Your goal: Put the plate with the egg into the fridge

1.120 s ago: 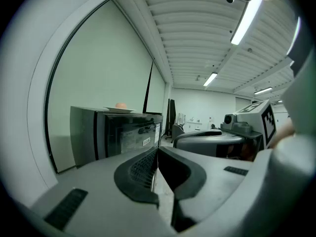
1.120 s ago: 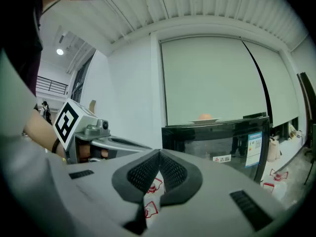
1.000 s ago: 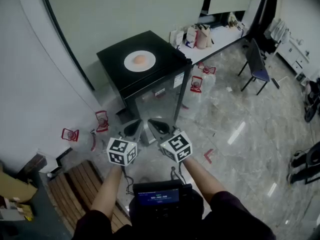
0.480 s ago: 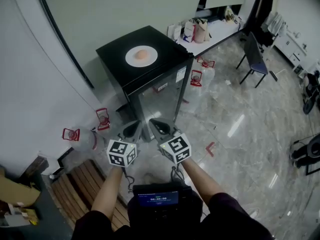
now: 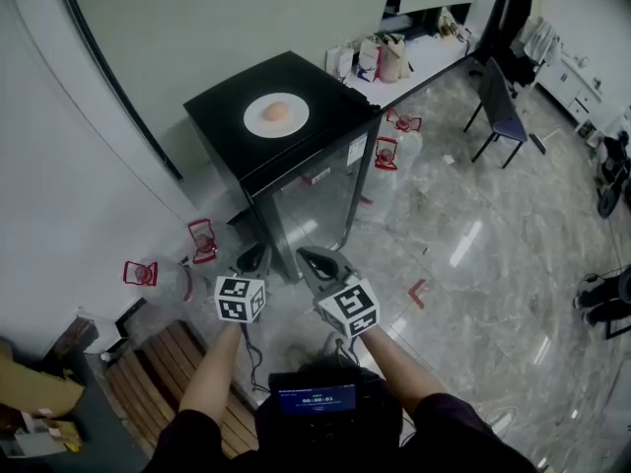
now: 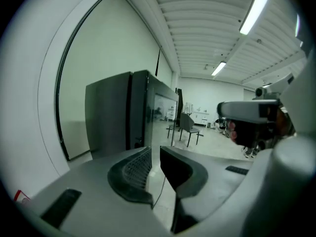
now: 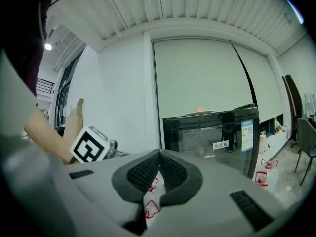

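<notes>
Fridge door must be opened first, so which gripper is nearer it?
Right, narrowly. The right gripper faces the fridge door; the left gripper sits off its left edge.

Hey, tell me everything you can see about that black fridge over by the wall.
The fridge is a low, boxy black cabinet standing upright on the marble floor, close to the pale wall. Its flat top looks glossy. The front is a dark, reflective glass door, shut, with two small stickers near its upper edge. A white plate with an egg on it rests roughly in the middle of the top.
</notes>
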`<state>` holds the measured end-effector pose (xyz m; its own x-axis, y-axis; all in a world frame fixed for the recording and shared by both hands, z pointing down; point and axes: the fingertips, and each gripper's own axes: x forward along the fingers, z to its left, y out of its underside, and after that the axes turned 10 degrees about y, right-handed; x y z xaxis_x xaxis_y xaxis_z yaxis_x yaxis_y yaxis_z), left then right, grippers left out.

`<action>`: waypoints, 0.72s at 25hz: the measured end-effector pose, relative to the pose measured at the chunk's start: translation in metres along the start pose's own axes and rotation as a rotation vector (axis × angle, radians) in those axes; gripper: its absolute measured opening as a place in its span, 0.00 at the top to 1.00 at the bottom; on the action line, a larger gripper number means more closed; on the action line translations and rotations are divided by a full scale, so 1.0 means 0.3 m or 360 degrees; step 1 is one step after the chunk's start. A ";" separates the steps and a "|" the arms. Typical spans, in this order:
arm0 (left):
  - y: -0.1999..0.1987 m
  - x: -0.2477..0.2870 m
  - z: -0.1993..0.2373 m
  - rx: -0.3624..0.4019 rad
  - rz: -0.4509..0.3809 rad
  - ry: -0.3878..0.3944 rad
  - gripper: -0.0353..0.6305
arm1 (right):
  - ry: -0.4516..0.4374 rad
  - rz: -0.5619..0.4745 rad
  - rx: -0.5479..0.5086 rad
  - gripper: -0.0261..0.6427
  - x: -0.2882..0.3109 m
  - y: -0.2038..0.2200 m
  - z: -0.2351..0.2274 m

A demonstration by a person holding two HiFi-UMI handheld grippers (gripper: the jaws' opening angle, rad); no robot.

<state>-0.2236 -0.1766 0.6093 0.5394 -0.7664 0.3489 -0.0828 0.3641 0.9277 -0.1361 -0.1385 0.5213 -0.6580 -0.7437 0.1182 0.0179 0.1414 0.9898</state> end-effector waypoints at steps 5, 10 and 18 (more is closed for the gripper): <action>0.098 0.146 0.087 -0.0069 0.0155 -0.0001 0.83 | 0.0006 0.0048 0.0027 0.95 -0.005 0.039 -0.034; 0.100 0.219 0.129 -0.0100 0.0187 -0.0051 0.83 | 0.0007 0.0086 0.0054 0.95 -0.016 0.071 -0.061; 0.092 0.231 0.142 -0.0078 0.0233 -0.0094 0.83 | 0.0027 0.0106 0.0102 0.95 -0.004 0.099 -0.083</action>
<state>-0.2243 -0.2423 0.6648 0.4741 -0.7324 0.4887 -0.1153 0.4986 0.8591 -0.1160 -0.1498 0.5526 -0.6440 -0.7423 0.1852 0.0127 0.2317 0.9727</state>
